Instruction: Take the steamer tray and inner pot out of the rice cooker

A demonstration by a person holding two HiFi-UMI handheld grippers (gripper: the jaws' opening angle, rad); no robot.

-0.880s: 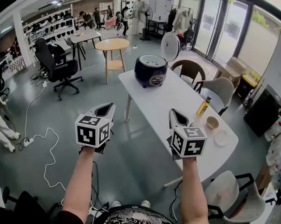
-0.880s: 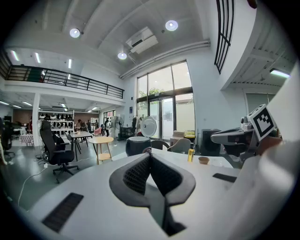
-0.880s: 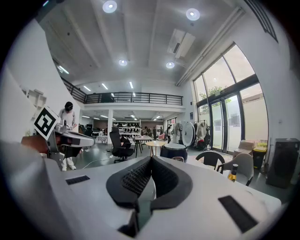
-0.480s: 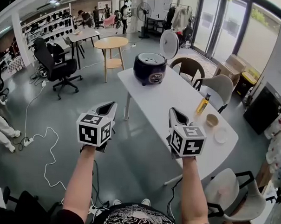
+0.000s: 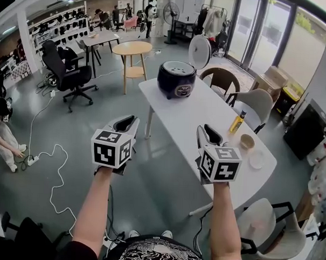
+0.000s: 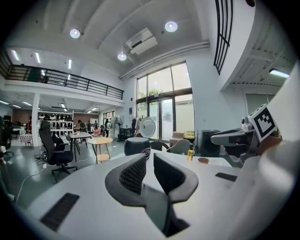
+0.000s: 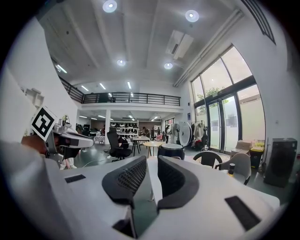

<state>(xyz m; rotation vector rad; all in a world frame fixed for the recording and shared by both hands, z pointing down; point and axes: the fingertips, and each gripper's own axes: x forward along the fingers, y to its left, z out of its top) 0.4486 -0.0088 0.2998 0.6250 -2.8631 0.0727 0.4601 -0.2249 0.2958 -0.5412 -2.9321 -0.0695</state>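
The dark rice cooker [image 5: 176, 79] stands at the far end of the white table [image 5: 207, 115] with its round white lid [image 5: 199, 51] raised. A pale rim shows in its open top; the steamer tray and inner pot cannot be told apart from here. The cooker also appears small in the left gripper view [image 6: 137, 145] and the right gripper view [image 7: 171, 151]. My left gripper [image 5: 125, 122] hovers over the floor left of the table, far short of the cooker. My right gripper [image 5: 208, 133] hangs over the table's near part. Both grippers' jaws stand a narrow gap apart, empty [image 6: 149, 159] [image 7: 152, 161].
On the table's near right are a yellow bottle [image 5: 236, 123], a small bowl [image 5: 246, 142] and a white dish [image 5: 256, 159]. Chairs [image 5: 258, 104] line the table's right side. A round wooden table [image 5: 131, 50] and a black office chair [image 5: 65, 76] stand at left; cables [image 5: 53, 170] cross the floor.
The cooker and table have slid slightly lower in the head view as I come nearer. A crouching person has come into sight at the left edge. Both grippers keep their pose.
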